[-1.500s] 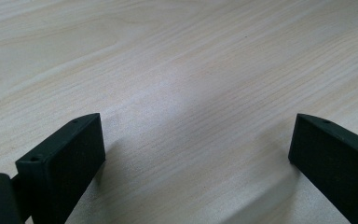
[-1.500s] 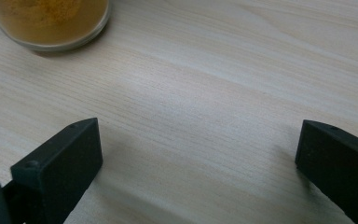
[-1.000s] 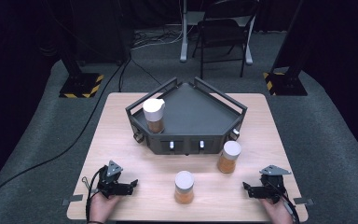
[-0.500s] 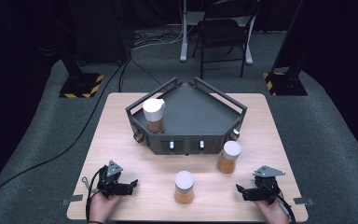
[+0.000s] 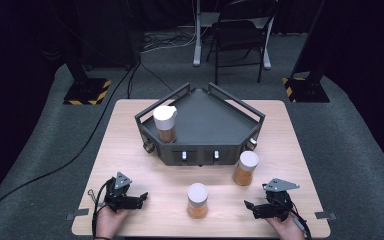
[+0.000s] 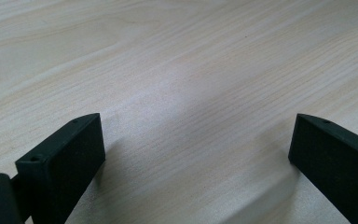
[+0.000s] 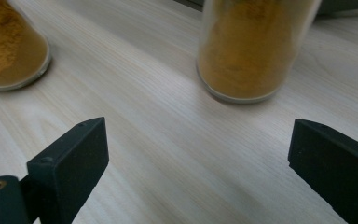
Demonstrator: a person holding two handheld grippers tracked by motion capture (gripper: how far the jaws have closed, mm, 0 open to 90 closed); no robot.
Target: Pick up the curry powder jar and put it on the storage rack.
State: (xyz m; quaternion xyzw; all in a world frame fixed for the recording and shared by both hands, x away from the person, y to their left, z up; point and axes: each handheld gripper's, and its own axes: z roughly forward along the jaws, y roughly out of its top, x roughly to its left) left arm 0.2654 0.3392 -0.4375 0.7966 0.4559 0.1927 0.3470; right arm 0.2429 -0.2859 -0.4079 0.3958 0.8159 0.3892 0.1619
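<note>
We see the pale table point(image 5: 130, 150) brightly lit from above while the surrounding room sinks into darkness; both gripper views are soft, the jars point(image 7: 251, 46) blurred up close, faint shadows lying beneath the jaws

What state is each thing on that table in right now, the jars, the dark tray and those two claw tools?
Jar in tray: upright, lid on, in the tray's left corner.
Jar by tray: upright, lid on, on the table.
Front jar: upright, lid on, on the table.
Tray: flat on the table, holding one jar.
Left gripper: open, nothing between its jaws.
Right gripper: open, nothing between its jaws.
</note>
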